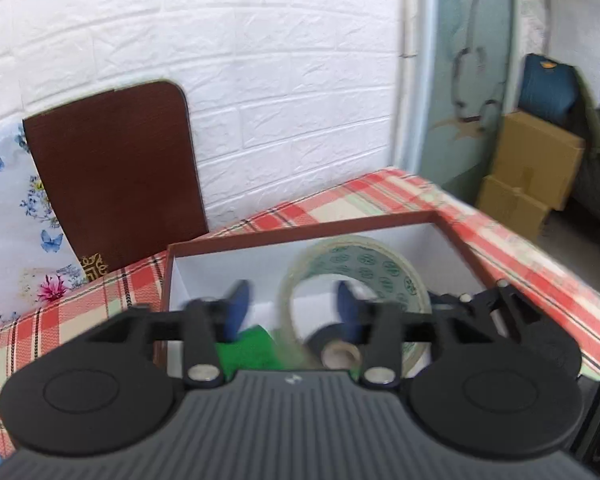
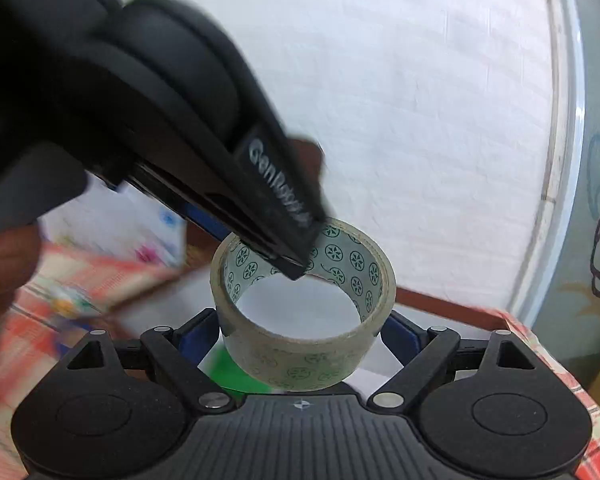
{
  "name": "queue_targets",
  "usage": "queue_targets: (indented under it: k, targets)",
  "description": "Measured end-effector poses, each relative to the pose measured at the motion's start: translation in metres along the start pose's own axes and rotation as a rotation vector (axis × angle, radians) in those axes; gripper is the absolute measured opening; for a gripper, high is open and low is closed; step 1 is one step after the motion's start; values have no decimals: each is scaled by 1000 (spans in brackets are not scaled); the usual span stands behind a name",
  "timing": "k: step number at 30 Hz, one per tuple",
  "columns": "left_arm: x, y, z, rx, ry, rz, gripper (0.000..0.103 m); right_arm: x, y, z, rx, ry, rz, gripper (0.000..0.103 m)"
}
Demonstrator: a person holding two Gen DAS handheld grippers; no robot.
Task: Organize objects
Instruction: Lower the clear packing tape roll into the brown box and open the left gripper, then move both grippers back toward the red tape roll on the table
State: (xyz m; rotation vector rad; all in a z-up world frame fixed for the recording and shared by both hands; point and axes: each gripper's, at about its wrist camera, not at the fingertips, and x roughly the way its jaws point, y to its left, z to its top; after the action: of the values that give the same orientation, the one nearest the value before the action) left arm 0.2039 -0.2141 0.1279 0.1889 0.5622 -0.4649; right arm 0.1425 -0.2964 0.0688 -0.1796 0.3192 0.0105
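A clear tape roll [image 2: 300, 352] printed with green marks hangs over the open box [image 1: 300, 236], which has a red-brown rim and a white inside. My right gripper [image 2: 302, 332] is shut on the roll, its blue fingers [image 2: 202, 332] pressing the roll's two sides. In the left wrist view the roll [image 1: 364, 264] stands on edge in front of my left gripper [image 1: 293, 308]. That gripper is open, with the roll's near wall between its blue fingers [image 1: 238, 308] and no pad pressing on it. In the right wrist view its tip [image 2: 296, 266] reaches over the roll's far rim. A small black tape roll [image 1: 336, 350] and something green [image 1: 252, 348] show below, inside the box.
The brown box lid [image 1: 116, 184] leans against the white brick wall behind the box. A red plaid cloth [image 1: 380, 192] covers the table. Cardboard boxes [image 1: 536, 160] are stacked on the floor to the right. A hand [image 2: 4, 272] shows at the left edge.
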Motion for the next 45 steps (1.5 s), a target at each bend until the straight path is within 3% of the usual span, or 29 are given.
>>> queue_targets:
  k: [6, 14, 21, 29, 45]
  targets:
    - [9, 3, -15, -14, 20, 25, 54, -22, -17, -16, 92, -74, -29, 85]
    - [-30, 5, -36, -31, 14, 1, 56, -84, -12, -32, 242, -119, -35, 86]
    - [-64, 22, -65, -76, 56, 33, 57, -85, 37, -43, 238, -47, 50, 86]
    - [-90, 59, -105, -151, 116, 129, 59, -98, 79, -51, 238, 53, 154, 86]
    - [-114, 120, -165, -216, 162, 264, 61, -105, 127, -55, 175, 134, 207, 86]
